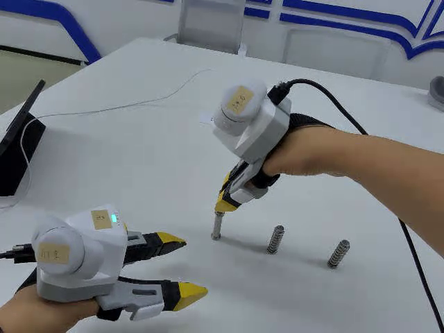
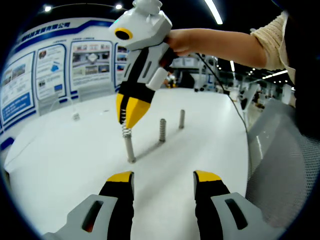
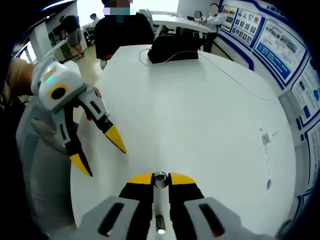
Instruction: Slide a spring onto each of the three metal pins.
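Desk: Status in the head view, please?

Operator: I see my right gripper (image 1: 223,205) pointing down over the white table (image 1: 139,159). Its yellow tips are pinched together right at the top of the leftmost short grey metal pin (image 1: 217,227). To that pin's right stand the middle pin (image 1: 276,239) and the far pin (image 1: 338,253), each already with coils around it. My left gripper (image 1: 193,266) hovers low at the near left with its jaws apart and nothing between them. A black cable (image 1: 361,132) leaves the right gripper's body.

Desk: And the left gripper view?

Operator: My own jaws stand wide apart at the bottom. The right gripper (image 2: 131,117) comes down from above. A coiled silver spring (image 2: 127,131) shows just under its tips, sitting on the top of the leftmost pin (image 2: 130,150), and the shaft below it is bare. The middle pin (image 2: 162,130) carries coils. The far pin (image 2: 182,119) is too small for me to tell.

Desk: Right gripper view?

Operator: Here my jaws are clamped on the spring (image 3: 160,176), which I see end-on between the yellow pads. The left gripper (image 3: 105,161) sits to the left, spread open and well apart from my tips. A person in dark clothes (image 3: 120,30) stands beyond the table's far end.
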{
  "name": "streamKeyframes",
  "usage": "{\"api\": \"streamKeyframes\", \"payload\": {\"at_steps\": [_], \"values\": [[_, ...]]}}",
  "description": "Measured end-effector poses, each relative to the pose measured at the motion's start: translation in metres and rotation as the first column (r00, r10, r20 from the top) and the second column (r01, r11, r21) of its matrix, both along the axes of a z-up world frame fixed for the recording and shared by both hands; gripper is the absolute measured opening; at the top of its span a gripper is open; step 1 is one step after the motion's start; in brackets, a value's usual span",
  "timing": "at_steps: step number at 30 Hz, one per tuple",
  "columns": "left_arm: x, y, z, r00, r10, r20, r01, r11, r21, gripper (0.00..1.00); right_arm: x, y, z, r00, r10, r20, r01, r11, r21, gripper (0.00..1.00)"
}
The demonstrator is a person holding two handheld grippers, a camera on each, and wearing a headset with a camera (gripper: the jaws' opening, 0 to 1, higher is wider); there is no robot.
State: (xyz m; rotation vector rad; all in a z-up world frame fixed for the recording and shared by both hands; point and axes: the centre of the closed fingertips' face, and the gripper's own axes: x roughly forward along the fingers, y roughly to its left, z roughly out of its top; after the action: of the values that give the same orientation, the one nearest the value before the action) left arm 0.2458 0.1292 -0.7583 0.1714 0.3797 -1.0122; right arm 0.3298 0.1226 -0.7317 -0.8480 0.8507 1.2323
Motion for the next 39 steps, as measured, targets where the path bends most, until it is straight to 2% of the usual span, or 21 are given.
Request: {"api": "streamKeyframes", "payload": {"at_steps": [16, 39], "values": [[0.001, 0.003, -0.002, 1.000, 0.007, -0.005, -0.007, 1.000, 0.002, 0.49, 0.000, 0.002, -0.018, 0.999, -0.008, -0.039, 0.007, 0.999, -0.032, 0.12], [0.001, 0.005, -0.002, 1.000, 0.018, -0.009, -0.018, 1.000, 0.002, 0.49, -0.002, 0.001, -0.044, 0.998, -0.022, -0.063, 0.018, 0.998, -0.064, 0.13]]}}
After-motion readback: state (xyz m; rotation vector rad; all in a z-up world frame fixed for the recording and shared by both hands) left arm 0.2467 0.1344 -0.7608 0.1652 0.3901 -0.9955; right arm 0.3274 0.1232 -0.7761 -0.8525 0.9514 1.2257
